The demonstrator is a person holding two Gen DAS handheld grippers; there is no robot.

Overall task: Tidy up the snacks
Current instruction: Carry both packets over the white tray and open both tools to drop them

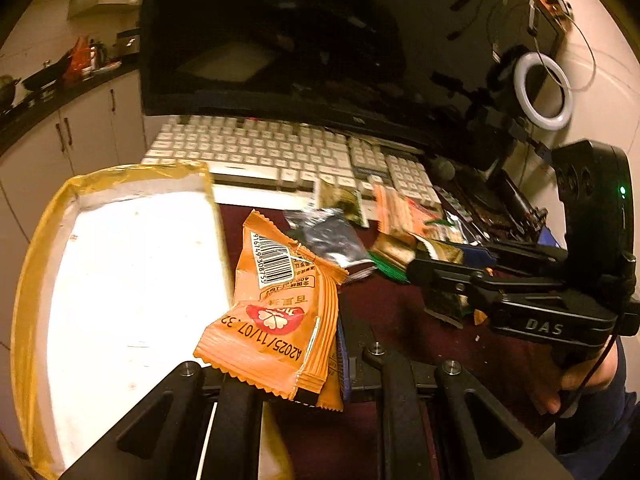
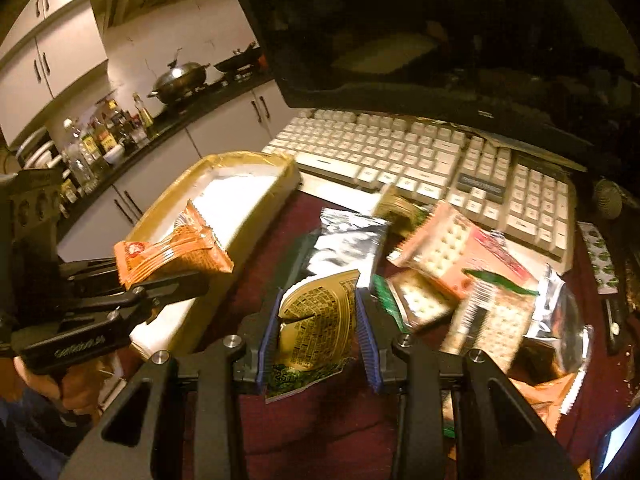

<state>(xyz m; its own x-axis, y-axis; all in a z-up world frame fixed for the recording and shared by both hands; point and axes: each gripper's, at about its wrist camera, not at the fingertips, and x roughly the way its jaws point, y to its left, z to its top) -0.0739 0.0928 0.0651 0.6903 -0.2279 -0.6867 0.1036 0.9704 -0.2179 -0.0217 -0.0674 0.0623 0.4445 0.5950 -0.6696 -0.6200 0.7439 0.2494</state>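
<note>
My left gripper is shut on an orange snack packet and holds it at the right edge of the white tray with a yellow rim; the packet and the tray also show in the right wrist view. My right gripper is shut on a gold and green snack packet, held above the dark red table. It shows from the side in the left wrist view. A pile of snack packets lies on the table to the right.
A white keyboard and a dark monitor stand behind the snacks. A silver packet lies between tray and pile. A ring light stands at the right. Kitchen cabinets and a counter with bottles lie to the left.
</note>
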